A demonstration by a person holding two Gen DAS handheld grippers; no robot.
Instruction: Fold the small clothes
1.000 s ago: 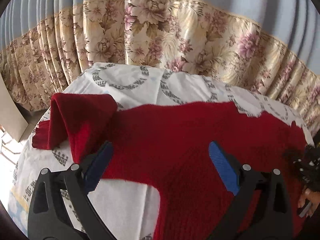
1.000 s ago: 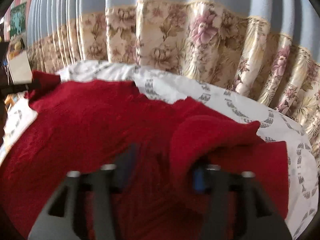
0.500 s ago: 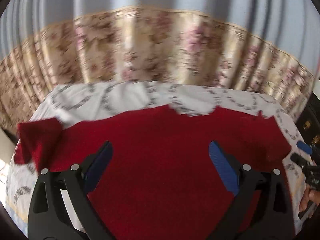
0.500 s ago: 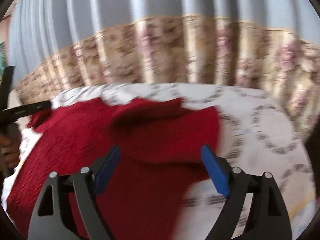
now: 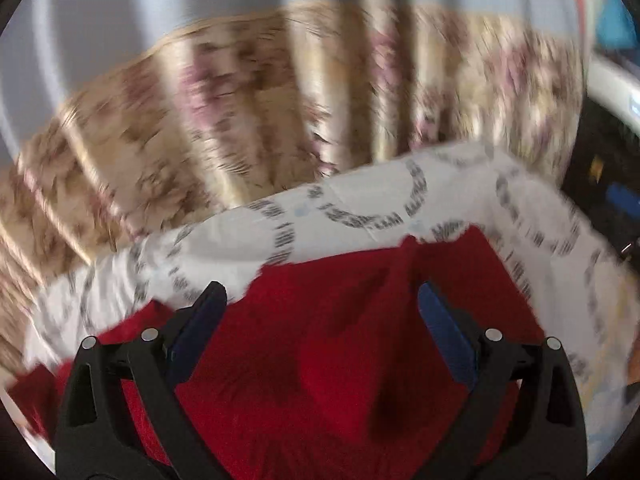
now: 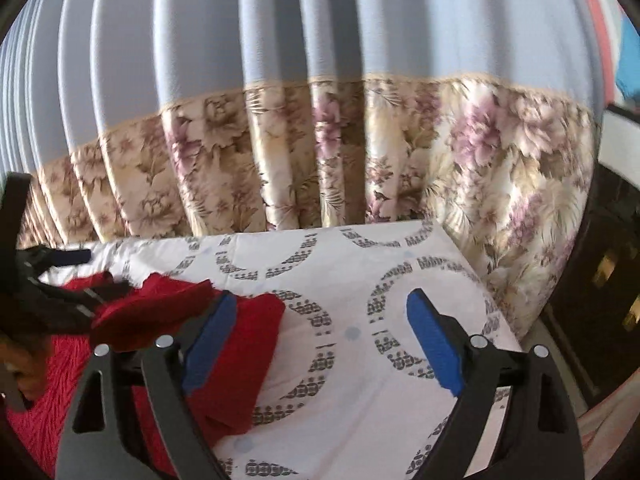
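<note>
Right tool [image 6: 320, 340] left sweater [image 6: 224, 344], opening, empty; left tool [image 5: 320, 336] apart, empty.

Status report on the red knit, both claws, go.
Left claw open over the red knit, nothing gripped. Right claw opening, empty, over the patterned sheet. Knit's sleeve folded inward. Nothing in the way.

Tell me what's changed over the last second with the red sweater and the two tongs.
The right tongs let go of the sweater's folded-over sleeve and swung off over the white patterned sheet, jaws opening. The left tongs stayed open and empty, swinging across the sweater. Sweater still on the sheet.
</note>
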